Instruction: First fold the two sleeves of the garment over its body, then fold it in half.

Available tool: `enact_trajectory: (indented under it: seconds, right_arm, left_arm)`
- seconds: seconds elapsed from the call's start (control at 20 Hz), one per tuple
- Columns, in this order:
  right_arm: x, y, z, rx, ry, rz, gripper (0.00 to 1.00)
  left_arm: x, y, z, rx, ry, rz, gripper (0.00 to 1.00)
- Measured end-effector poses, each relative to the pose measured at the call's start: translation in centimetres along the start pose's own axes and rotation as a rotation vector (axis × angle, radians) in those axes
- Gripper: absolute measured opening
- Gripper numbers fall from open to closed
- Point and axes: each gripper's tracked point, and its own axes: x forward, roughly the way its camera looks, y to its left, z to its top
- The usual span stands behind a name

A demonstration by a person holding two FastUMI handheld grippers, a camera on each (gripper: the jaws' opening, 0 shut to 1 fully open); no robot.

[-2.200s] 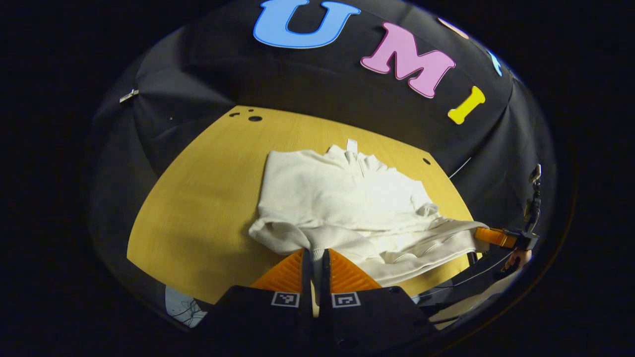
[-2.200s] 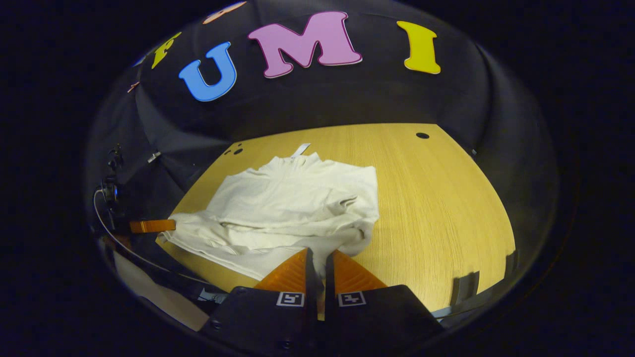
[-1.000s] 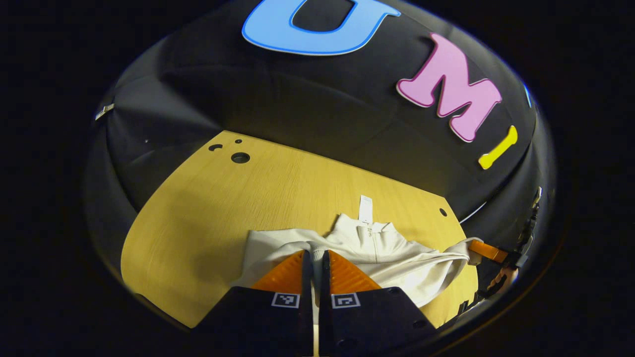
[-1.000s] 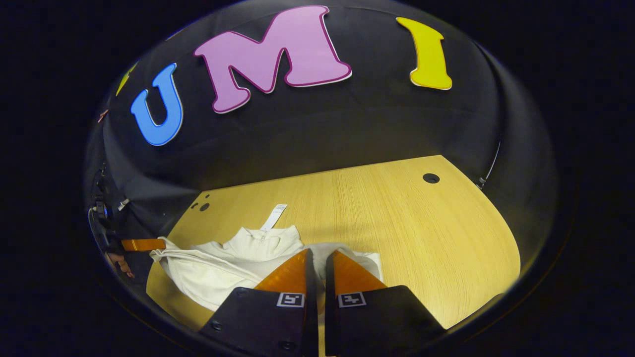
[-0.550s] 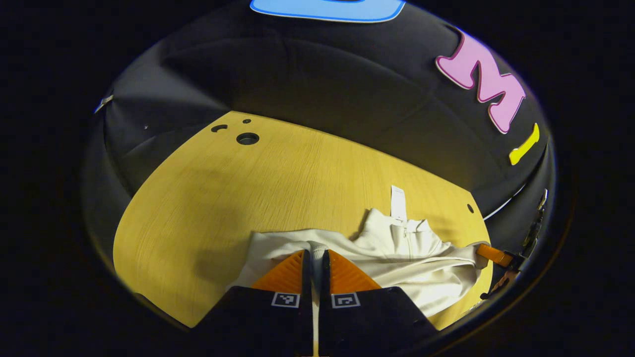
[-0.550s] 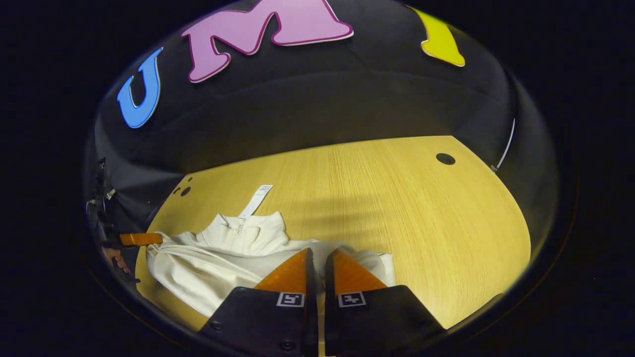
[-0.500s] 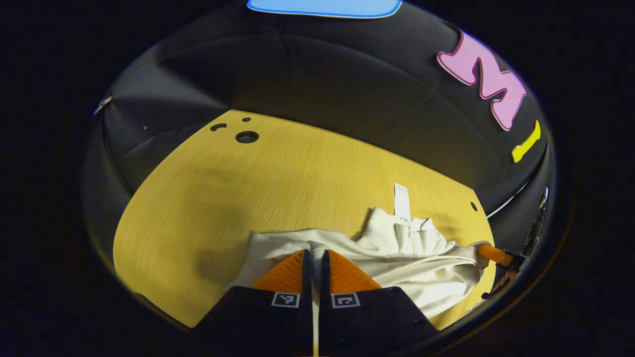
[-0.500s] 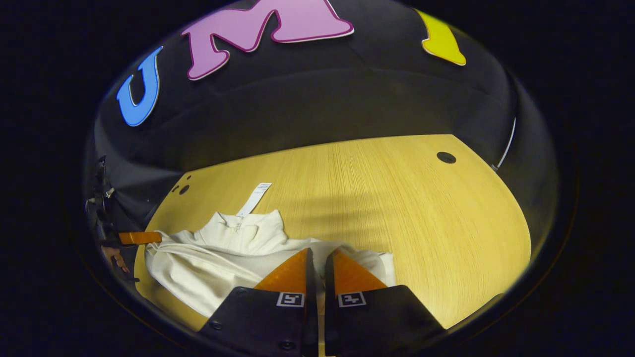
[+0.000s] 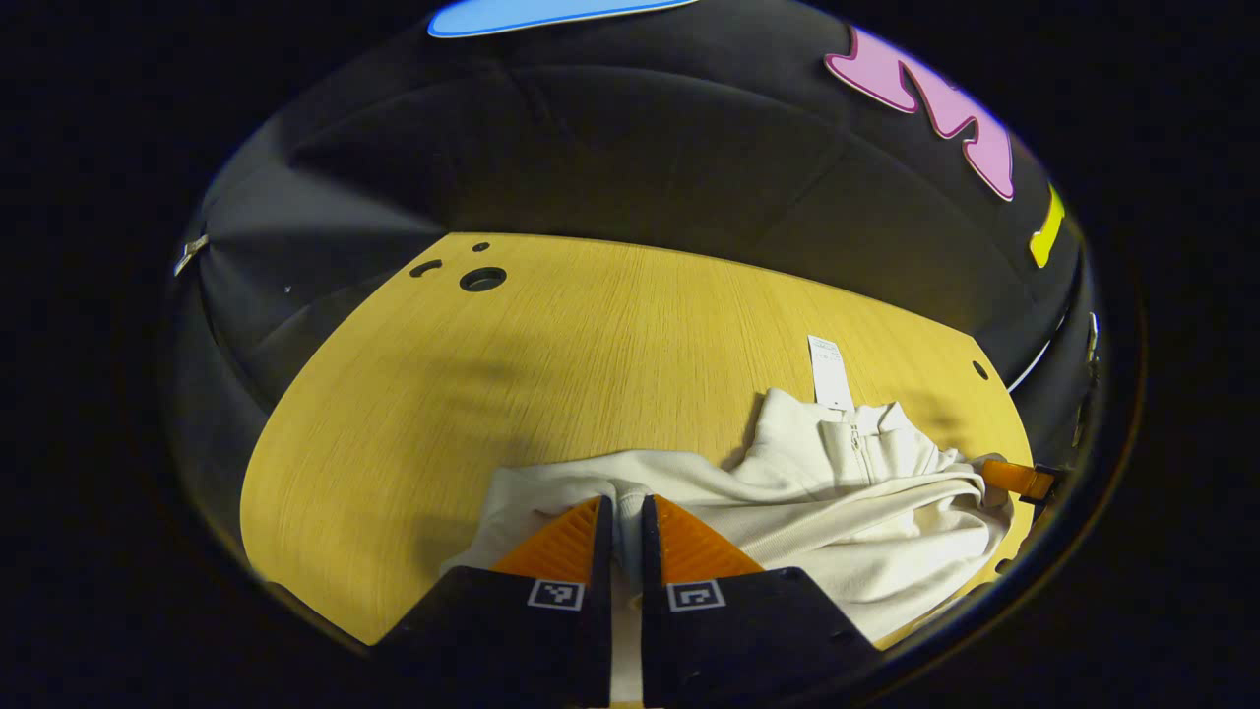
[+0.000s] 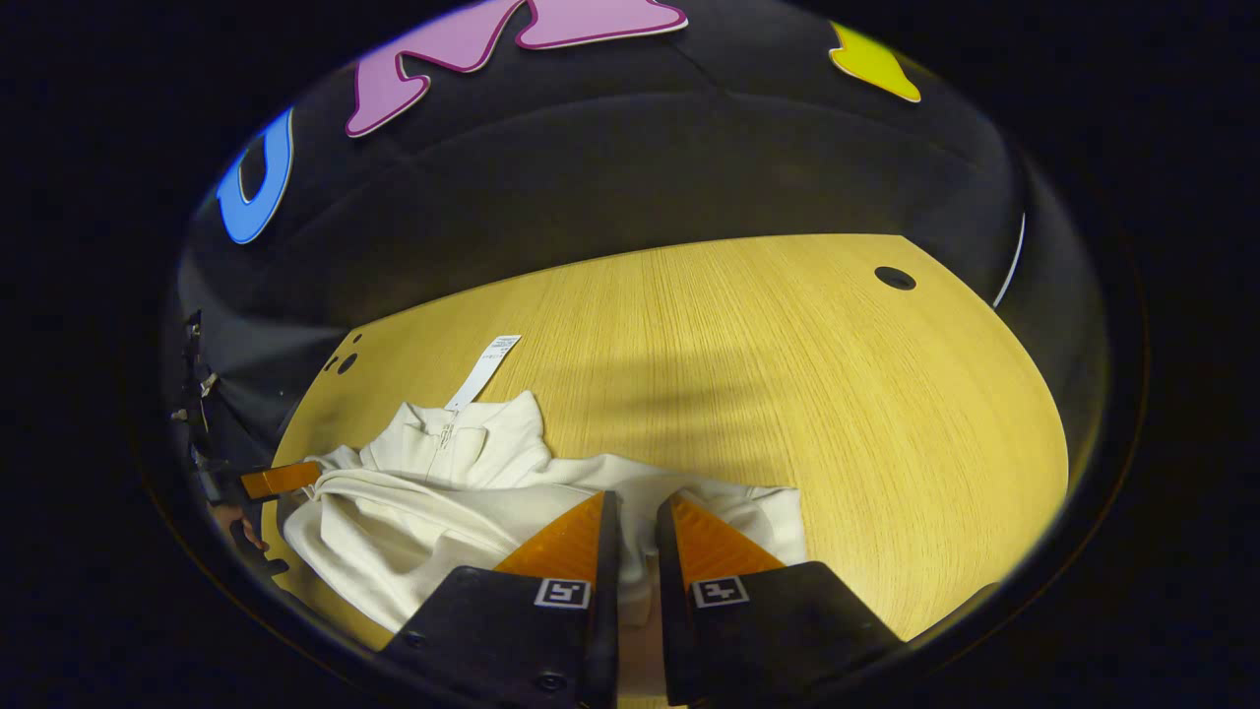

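left claw [image 9: 622,512] sits bottom center of the left gripper view, fingers nearly together with a thin gap. right claw [image 10: 630,512] same deal, bottom center of the right gripper view, narrow slit between its fingers

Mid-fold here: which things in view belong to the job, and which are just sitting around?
Belongs to the job:
- white zip-neck garment, hem carried up toward its collar
- left gripper, fabric between its fingers
- right gripper, fabric between its fingers

Just there:
- wooden table
- white tag lying past the collar, apparently the garment's own
- round holes in the tabletop
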Motion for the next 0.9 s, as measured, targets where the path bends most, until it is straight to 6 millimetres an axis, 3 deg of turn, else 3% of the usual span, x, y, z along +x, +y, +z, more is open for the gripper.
enact_trajectory:
  seconds: [0.05, 0.15, 0.2, 0.25, 0.4, 0.5, 0.7, 0.9]
  right_arm:
    - [0.0, 0.3, -0.1, 0.009, 0.006, 0.006, 0.29]
    - [-0.3, 0.6, 0.2, 0.014, -0.003, 0.011, 0.60]
    - [-0.7, 0.7, 0.5, 0.013, -0.010, 0.011, 0.55]
    - [-1.0, 0.8, 0.7, 0.012, -0.018, 0.008, 0.65]
    - [-2.4, 0.4, 1.8, 0.018, -0.048, -0.011, 0.82]
    - [-3.7, 0.6, 2.8, 0.029, -0.079, 0.001, 0.89]
    - [-7.6, 1.2, 4.8, 0.019, -0.161, 0.035, 0.89]
    - [-11.5, 1.4, 5.3, -0.005, -0.205, 0.051, 0.89]
  left_arm:
    - [-0.2, 0.0, -0.2, 0.002, 0.003, 0.002, 0.19]
    - [-0.2, 0.3, -0.3, 0.018, 0.010, 0.023, 0.26]
    - [-0.5, 0.5, -0.1, 0.027, 0.002, 0.036, 0.36]
    - [-0.7, 0.6, 0.4, 0.029, -0.017, 0.041, 0.44]
    - [-2.2, 0.2, 1.5, 0.031, -0.063, 0.029, 0.98]
    - [-3.1, 0.2, 1.7, 0.046, -0.078, 0.036, 0.99]
    - [-6.1, -0.7, 2.5, 0.047, -0.129, -0.006, 0.98]
    - [-10.0, -0.9, 3.3, 0.046, -0.188, -0.026, 0.97]
